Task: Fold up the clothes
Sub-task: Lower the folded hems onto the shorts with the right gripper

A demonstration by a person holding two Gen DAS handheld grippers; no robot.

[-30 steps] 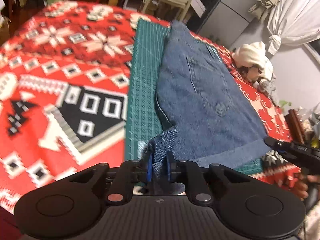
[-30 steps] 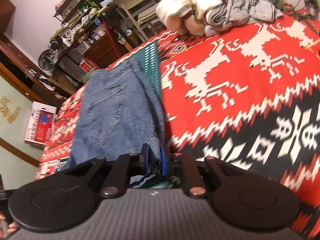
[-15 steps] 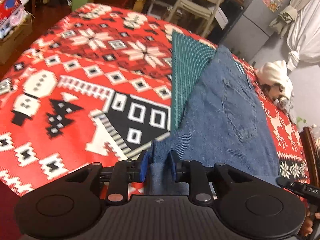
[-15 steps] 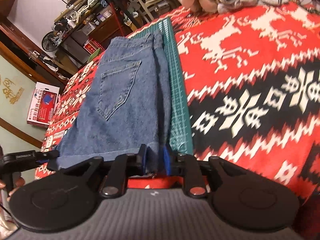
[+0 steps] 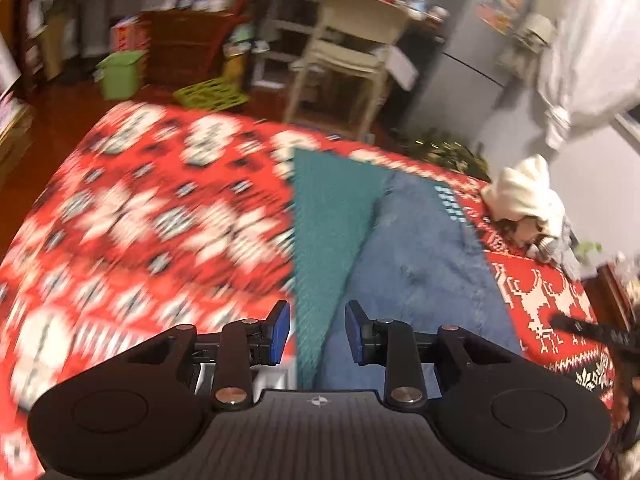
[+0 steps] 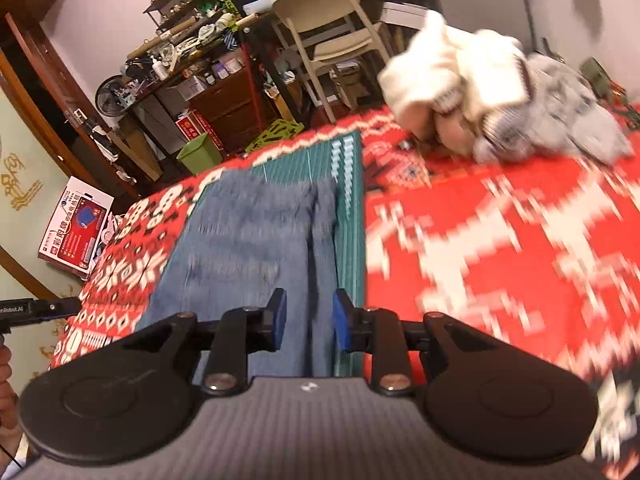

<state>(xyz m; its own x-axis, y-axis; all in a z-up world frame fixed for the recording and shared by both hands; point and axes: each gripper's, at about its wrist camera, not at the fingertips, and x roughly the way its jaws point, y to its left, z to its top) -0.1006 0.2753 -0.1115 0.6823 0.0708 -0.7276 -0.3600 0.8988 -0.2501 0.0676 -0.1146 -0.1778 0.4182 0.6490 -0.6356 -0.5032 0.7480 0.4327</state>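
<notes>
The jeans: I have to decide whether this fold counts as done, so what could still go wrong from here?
1. The jeans lie slanted across the green mat, so the next fold may come out crooked.
2. Both the left gripper and the right gripper are open and hold nothing, and both views are motion-blurred; a hasty regrasp could drag the denim.
3. The heap of clothes lies close to the mat's far corner and could get snagged.
</notes>
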